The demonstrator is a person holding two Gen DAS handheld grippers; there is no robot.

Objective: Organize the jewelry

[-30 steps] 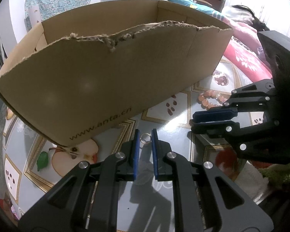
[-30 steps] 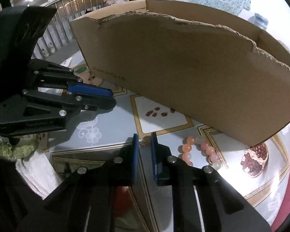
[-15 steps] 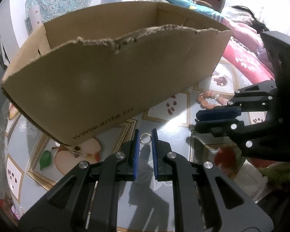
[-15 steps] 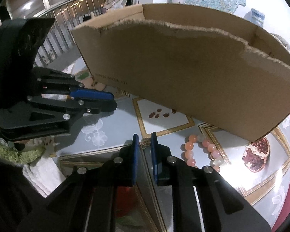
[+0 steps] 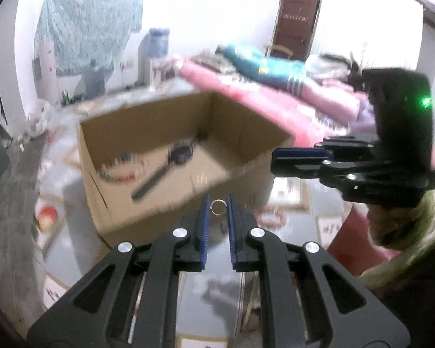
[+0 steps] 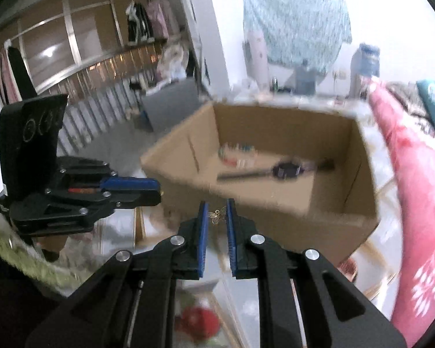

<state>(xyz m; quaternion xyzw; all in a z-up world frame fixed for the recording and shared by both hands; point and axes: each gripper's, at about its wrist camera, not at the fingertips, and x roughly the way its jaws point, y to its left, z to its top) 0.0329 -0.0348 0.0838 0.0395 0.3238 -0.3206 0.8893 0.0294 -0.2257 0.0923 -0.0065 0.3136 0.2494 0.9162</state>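
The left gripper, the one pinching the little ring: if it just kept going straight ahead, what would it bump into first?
Probably the near wall of the cardboard box, directly ahead of the left gripper and its ring; blur makes depth uncertain.

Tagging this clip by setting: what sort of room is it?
Most likely a lived-in bedroom at home: pink bedding heaped with a teal pillow, clothes hanging by a wardrobe, and a water dispenser at the wall.

Left gripper (image 5: 217, 207) and right gripper (image 6: 217, 214) are raised side by side, fingers (image 5: 203, 232) narrowly parted, each pinching something small.
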